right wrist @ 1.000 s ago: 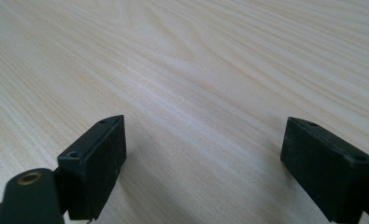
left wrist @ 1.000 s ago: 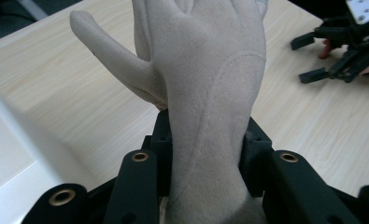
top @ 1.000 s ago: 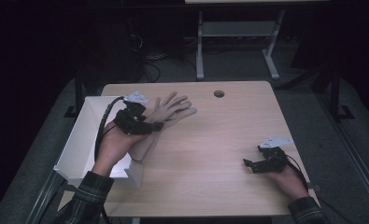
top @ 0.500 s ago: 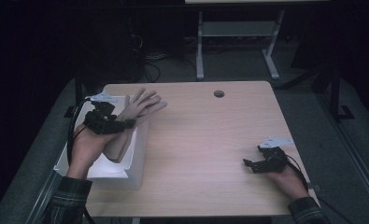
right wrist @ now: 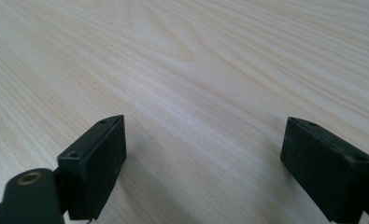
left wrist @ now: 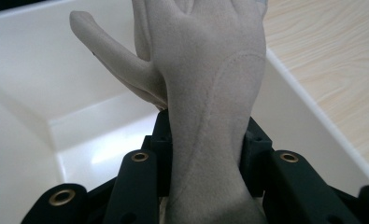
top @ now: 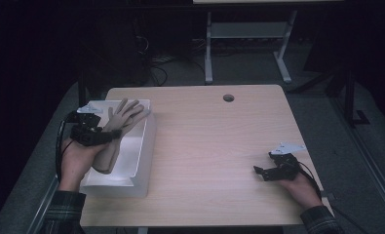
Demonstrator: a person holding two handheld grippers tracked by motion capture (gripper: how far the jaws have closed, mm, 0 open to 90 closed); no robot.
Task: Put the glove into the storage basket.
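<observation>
A beige glove (top: 116, 130) hangs over the white bin (top: 140, 161) at the table's left edge, held at its wrist by my left gripper (top: 107, 136), which is shut on it. In the left gripper view the glove (left wrist: 205, 93) rises between the black jaws with its thumb spread left, the bin's inside (left wrist: 37, 79) behind it. My right gripper (top: 259, 172) rests low on the wooden table (top: 219, 141) near the right front edge, open with nothing in it; in the right gripper view its gap (right wrist: 203, 156) spans bare wood.
A round cable hole (top: 228, 98) sits near the table's far edge. A metal frame stand (top: 248, 34) rises on the dark floor behind the table. A person's hands and plaid sleeves come in at the bottom corners.
My left gripper has carried the glove leftward and toward the person, from above the tabletop to over the white bin. The right gripper has stayed put.
</observation>
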